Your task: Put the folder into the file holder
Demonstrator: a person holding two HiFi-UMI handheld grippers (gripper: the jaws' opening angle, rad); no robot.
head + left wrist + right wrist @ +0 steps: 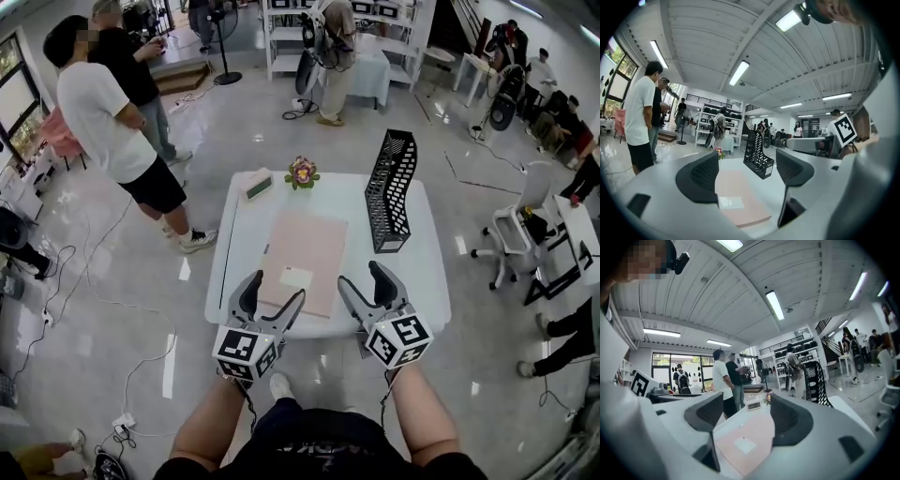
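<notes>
A pink folder (305, 248) with a white label lies flat on the white table (427, 281), its near edge at the table's front. A black mesh file holder (391, 192) stands upright at the table's right side. My left gripper (272, 293) hovers open over the folder's near left corner. The right gripper (366, 284) is open just right of the folder's near right corner. Nothing sits between either pair of jaws. In the left gripper view the folder (740, 199) lies below the open gripper (747, 171) and the holder (758, 154) stands beyond. The right gripper view shows the folder (754, 434) and the holder (818, 380).
A small white clock (259, 185) and a flower pot (302, 172) stand at the table's far edge. Two people (112, 122) stand on the floor to the left. An office chair (520, 230) is to the right. Cables (131, 375) trail across the floor.
</notes>
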